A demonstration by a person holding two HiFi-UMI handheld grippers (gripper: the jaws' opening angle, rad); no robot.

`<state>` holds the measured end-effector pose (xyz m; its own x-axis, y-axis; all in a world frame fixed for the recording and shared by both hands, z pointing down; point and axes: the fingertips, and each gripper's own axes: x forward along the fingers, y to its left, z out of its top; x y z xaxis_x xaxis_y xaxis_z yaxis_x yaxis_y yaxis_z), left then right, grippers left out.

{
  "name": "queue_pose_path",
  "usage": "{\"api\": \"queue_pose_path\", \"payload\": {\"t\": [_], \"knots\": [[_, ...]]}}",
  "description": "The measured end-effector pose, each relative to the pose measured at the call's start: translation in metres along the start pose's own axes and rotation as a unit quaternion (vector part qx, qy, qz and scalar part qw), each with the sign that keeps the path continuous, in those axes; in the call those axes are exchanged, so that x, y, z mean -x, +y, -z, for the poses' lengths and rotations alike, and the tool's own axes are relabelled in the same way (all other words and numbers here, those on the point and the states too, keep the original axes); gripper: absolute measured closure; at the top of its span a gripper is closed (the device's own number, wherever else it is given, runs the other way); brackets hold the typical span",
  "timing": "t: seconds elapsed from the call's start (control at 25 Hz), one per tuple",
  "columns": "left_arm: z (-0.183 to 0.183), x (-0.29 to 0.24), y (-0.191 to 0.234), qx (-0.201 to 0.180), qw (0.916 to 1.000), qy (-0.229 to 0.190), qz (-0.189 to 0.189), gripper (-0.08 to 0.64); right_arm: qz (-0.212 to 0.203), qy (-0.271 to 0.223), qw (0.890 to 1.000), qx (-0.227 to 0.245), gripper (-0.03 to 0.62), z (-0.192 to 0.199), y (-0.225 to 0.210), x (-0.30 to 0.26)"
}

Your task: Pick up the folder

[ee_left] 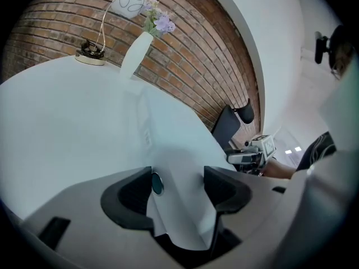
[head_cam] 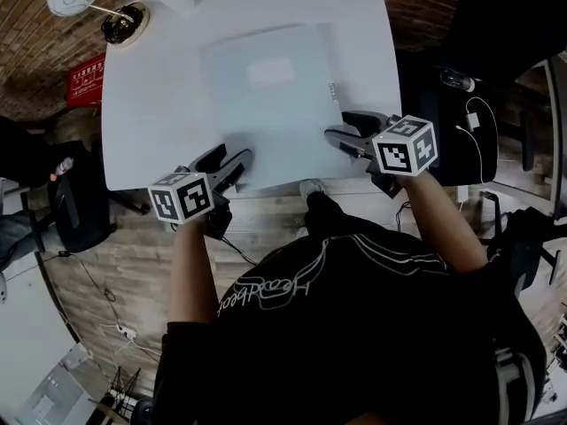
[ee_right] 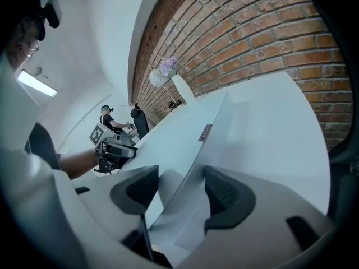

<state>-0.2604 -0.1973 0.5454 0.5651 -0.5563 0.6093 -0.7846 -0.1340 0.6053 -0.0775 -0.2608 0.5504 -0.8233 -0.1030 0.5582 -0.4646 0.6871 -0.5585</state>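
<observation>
Folder [head_cam: 270,96]: pale, translucent, lies on the white table [head_cam: 151,96], its near edge close to the table's front edge. Pale label patch on top; small dark tab [head_cam: 332,91] on its R edge.

L gripper [ee_left: 178,178]: at the folder's near-L corner. The corner sits btwn the jaws. Jaws stand apart, w/ the sheet close to one pad and no squeeze visible. Not clamped.

R gripper [ee_right: 180,178]: at the folder's near-R corner. The folder's edge runs btwn the jaws, nearer one pad, w/ a gap to the other. Jaws stand apart. Not clamped.

Both grippers point down and away from the person, one at each near corner, well apart.

Far end of table: white vase [ee_left: 134,55] w/ purple flowers, and beside it a round black base [head_cam: 120,23] w/ a thin wire stem. Brick wall [ee_left: 56,21] behind the table.
</observation>
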Motion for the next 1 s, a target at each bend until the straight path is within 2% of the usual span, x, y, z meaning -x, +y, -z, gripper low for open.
{"api": "queue_pose_path", "payload": {"t": [0.56,1.0], "knots": [[0.001,0.002,0.000,-0.010,0.9999,-0.014,-0.004,0.282,0.011,-0.018,1.000,-0.017,0.360,0.005,0.005,0.003],[0.023,0.008,-0.012,-0.011,0.9999,-0.010,0.000,0.282,0.026,-0.023,0.999,-0.021,0.360,0.025,0.017,0.018]]}}
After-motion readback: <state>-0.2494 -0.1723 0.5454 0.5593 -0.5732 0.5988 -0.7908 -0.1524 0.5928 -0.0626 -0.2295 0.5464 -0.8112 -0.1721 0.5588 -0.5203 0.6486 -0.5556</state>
